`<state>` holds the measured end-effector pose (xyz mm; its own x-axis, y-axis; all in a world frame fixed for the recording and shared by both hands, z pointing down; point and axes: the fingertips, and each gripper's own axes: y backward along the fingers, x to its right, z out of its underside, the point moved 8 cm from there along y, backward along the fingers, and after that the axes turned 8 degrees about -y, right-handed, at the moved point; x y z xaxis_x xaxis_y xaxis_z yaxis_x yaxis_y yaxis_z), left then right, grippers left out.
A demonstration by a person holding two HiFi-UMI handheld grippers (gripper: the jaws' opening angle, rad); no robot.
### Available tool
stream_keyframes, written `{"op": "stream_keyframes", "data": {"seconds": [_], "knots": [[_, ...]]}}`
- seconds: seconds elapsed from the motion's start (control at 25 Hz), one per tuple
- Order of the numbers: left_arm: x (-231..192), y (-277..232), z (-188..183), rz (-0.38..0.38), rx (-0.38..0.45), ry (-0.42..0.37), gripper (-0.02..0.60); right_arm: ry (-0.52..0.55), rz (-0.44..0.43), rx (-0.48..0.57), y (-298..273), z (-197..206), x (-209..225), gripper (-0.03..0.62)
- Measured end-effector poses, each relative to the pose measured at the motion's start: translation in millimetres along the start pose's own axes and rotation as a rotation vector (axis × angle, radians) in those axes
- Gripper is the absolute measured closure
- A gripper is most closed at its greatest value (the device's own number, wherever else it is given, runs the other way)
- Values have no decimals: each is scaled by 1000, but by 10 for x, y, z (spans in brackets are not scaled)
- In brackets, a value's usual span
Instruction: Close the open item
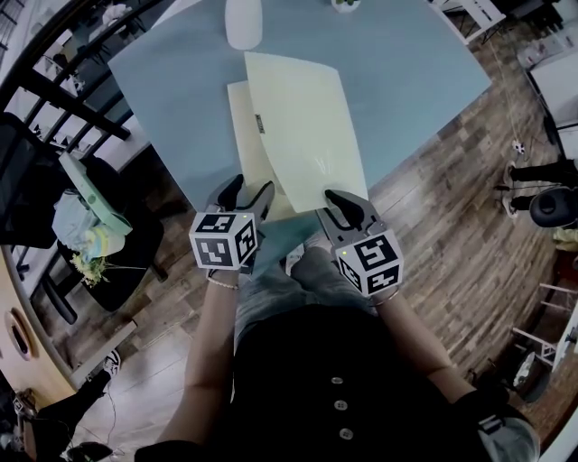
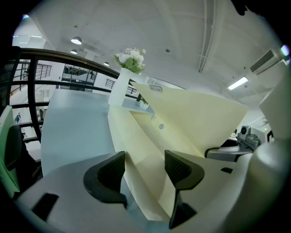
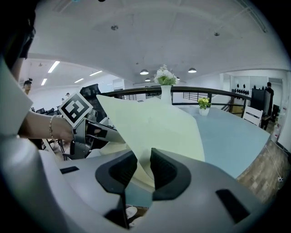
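A cream folder (image 1: 307, 126) lies open on the blue-grey table (image 1: 406, 81), near the edge in front of me. Its upper cover (image 3: 154, 123) stands raised and tilted, while the lower leaf (image 1: 242, 126) lies flat. My right gripper (image 1: 339, 200) is at the cover's near corner. The cover's edge runs between its jaws (image 3: 143, 170), which stand a little apart and do not press on it. At the folder's near left edge, my left gripper (image 1: 248, 192) is open, with the folder's fold (image 2: 145, 154) lying loose between its wide-set jaws (image 2: 144, 166).
A white vase (image 1: 243, 23) with flowers (image 2: 131, 59) stands just beyond the folder's far end. A small potted plant (image 3: 203, 103) sits further back on the table. A dark railing (image 2: 59, 57) runs past the table's far side. Left of the table stands a chair with green and light clutter (image 1: 90, 226).
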<state>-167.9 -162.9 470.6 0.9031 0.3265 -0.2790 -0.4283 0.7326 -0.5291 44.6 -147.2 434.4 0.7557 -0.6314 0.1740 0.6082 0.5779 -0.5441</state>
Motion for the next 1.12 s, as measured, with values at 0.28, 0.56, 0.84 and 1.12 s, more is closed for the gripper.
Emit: {"op": "stream_keyframes", "data": {"seconds": [0.28,0.56,0.84,1.12], "knots": [[-104,116,-121,-28,94,1,310,23,-20,-38,-51,64,-20,494],[-278,285,-293,-34,188,65,310,32,-39,-63,-124,92,-44,488],[-331,370,-452,34,225,122,325,45,-62,-90,-175,116,-70,482],[-353,315,-571,143,253,200,327,114,-60,-111,-193,136,-114,477]]}}
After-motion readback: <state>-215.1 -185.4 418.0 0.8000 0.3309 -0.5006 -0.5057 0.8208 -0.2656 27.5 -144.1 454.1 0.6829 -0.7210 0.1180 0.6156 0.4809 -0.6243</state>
